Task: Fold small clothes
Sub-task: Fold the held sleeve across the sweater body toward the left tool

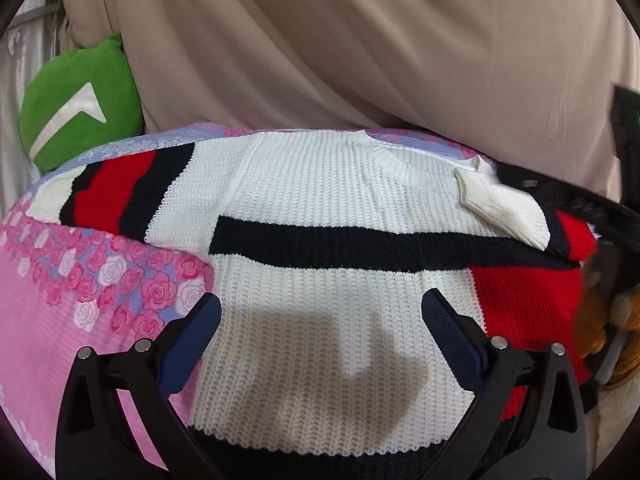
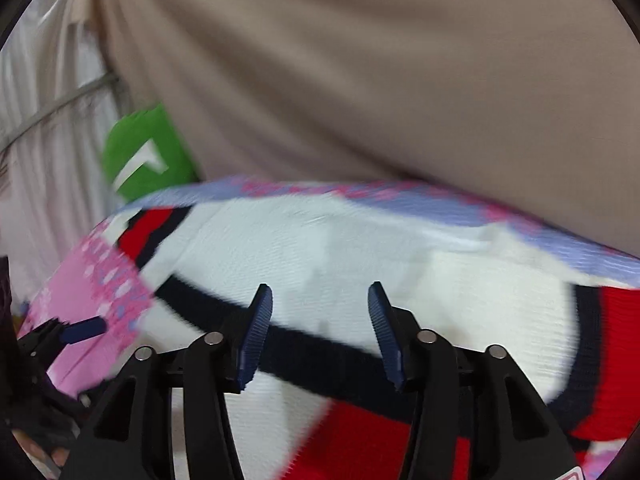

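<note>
The sweater [image 1: 320, 240], a white knit with black bands and red blocks, lies flat on a pink floral bedspread [image 1: 52, 320] and fills the middle of the left wrist view; in the right wrist view it sits across the centre and lower right, smeared by motion blur. Folding looks barely begun: 1 sleeve [image 1: 108, 196] is spread out toward the upper left of the frame, while the other sleeve's cuff [image 1: 500, 204] is already turned in over the chest at the upper right, just below the neckline [image 1: 400, 164]. The body is not yet folded, so I judge that the left sleeve and the main body folds are all left to do. The neckline points to the top of the frame and the hem toward the bottom edge, so the garment's long axis runs roughly bottom to top, away from the camera. The left gripper [image 1: 320, 320] hovers over the lower body with its 2 blue pads spread wide and nothing between them. The right gripper [image 2: 320, 320] is also spread apart and empty, poised over the black band. A green cushion [image 1: 76, 108] sits at the upper left, against beige fabric [image 1: 360, 40] behind the bed.
</note>
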